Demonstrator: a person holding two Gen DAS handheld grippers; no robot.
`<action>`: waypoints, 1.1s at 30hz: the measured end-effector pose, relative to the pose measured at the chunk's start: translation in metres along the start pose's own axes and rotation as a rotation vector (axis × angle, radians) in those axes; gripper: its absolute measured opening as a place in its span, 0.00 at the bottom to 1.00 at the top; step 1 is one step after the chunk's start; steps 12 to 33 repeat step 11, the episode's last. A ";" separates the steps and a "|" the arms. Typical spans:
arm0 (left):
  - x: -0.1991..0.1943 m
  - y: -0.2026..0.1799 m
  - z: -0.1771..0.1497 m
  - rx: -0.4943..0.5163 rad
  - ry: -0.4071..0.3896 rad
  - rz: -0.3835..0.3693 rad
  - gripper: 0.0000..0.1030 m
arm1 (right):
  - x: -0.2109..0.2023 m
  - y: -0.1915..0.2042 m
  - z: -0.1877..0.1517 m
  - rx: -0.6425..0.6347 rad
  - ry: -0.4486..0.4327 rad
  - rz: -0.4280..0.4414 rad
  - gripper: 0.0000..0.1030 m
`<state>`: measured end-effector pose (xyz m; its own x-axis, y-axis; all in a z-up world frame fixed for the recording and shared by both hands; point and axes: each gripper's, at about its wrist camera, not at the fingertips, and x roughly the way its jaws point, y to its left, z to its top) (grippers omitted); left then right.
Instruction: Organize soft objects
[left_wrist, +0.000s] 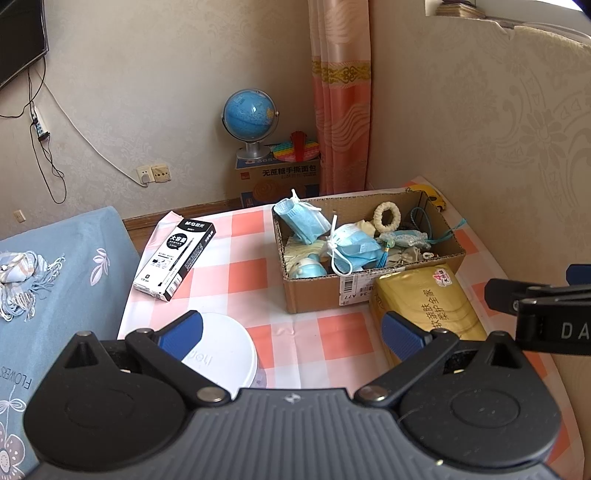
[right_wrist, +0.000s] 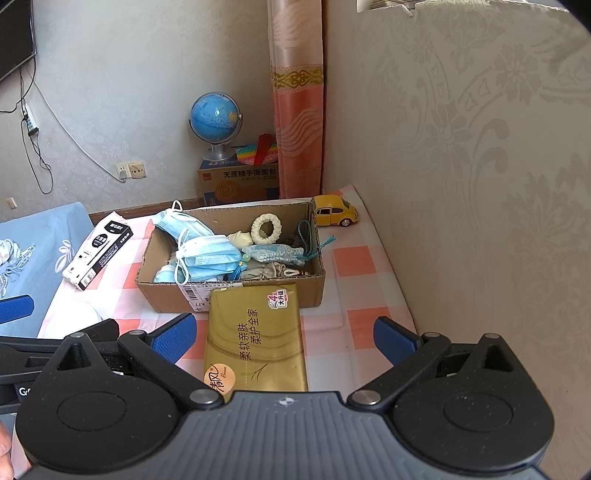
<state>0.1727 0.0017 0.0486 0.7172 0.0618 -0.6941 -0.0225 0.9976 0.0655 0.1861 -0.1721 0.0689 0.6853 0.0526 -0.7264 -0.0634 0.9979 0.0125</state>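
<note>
An open cardboard box stands on the checked tablecloth. It holds blue face masks, a cream scrunchie, a blue fabric fish with a tassel and other small soft items. A gold tissue pack lies in front of the box. My left gripper is open above the table, left of the pack. My right gripper is open, with the tissue pack lying between and below its fingers, apart from them.
A black-and-white pen box lies left of the cardboard box, a white round lid near the front left. A yellow toy car sits by the wall. A blue bed with a scarf borders the table's left.
</note>
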 end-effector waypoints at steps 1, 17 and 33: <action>-0.001 0.000 0.000 0.000 0.000 0.000 0.99 | 0.000 0.000 0.000 0.000 0.000 0.000 1.00; -0.001 -0.001 0.000 0.004 0.001 0.003 0.99 | -0.001 0.000 -0.001 0.000 -0.002 0.000 1.00; -0.001 -0.001 0.000 0.004 0.001 0.003 0.99 | -0.001 0.000 -0.001 0.000 -0.002 0.000 1.00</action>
